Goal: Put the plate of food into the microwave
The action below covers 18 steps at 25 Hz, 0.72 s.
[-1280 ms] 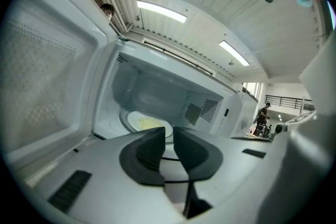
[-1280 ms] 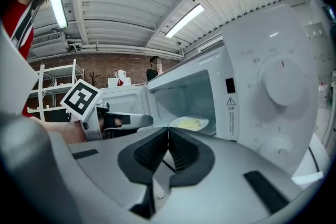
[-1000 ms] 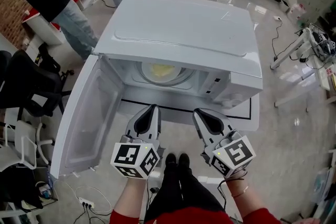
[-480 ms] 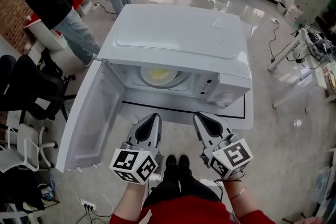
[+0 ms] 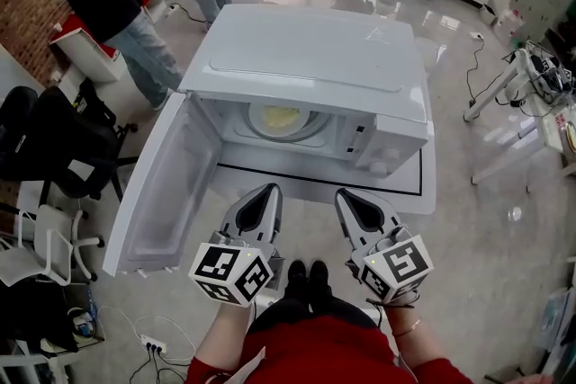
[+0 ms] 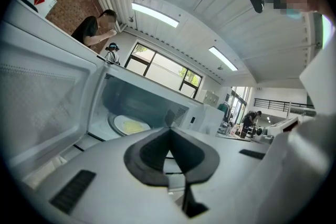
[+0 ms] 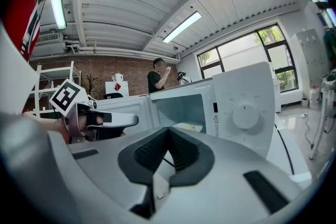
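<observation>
The microwave [image 5: 306, 58] is showing plain white all over, and the plate of food [image 5: 283, 118] inside it is glowing pale yellow against a whitish rim. The left gripper [image 5: 268, 190] and the right gripper [image 5: 346, 193] are wearing light grey shells with black pads (ribbed in a fine grid), and black-and-white square markers [image 5: 232, 272] are covering their cubes. A thin black line is framing the white table [image 5: 308, 193]. The person's top [image 5: 315, 355] is showing red. The bystander [image 5: 99, 0] is wearing a black top and blue jeans beside a reddish-brown brick wall [image 5: 22, 22].
</observation>
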Motion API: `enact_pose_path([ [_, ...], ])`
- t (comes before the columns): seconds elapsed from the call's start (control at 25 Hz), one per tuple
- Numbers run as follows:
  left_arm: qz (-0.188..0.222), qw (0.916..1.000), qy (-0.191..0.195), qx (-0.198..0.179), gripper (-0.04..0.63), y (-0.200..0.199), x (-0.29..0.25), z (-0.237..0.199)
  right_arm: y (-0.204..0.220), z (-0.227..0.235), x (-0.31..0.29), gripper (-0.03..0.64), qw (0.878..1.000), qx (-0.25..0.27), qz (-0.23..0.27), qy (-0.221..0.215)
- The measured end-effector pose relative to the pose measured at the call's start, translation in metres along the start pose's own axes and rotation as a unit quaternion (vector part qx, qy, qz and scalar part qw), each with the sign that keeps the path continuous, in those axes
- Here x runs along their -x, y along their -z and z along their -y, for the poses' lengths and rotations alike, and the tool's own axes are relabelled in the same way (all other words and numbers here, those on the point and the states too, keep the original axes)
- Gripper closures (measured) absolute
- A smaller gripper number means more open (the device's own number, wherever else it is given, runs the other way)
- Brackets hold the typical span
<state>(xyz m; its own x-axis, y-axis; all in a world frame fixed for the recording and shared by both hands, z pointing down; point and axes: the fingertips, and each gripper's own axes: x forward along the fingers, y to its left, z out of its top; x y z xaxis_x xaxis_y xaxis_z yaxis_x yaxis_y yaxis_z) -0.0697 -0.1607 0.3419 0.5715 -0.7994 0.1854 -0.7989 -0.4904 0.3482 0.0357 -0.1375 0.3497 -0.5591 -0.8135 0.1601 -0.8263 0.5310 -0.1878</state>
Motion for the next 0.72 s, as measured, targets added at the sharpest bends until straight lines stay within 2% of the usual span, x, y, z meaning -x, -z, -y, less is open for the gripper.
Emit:
enact_pose_path([
  [0.72, 0.004, 0.9999, 0.009, -0.003, 0.586, 0.001, 0.014, 0.007, 0.002, -0.013, 0.007, 0.603, 1.0, 0.01, 0.005, -0.001],
])
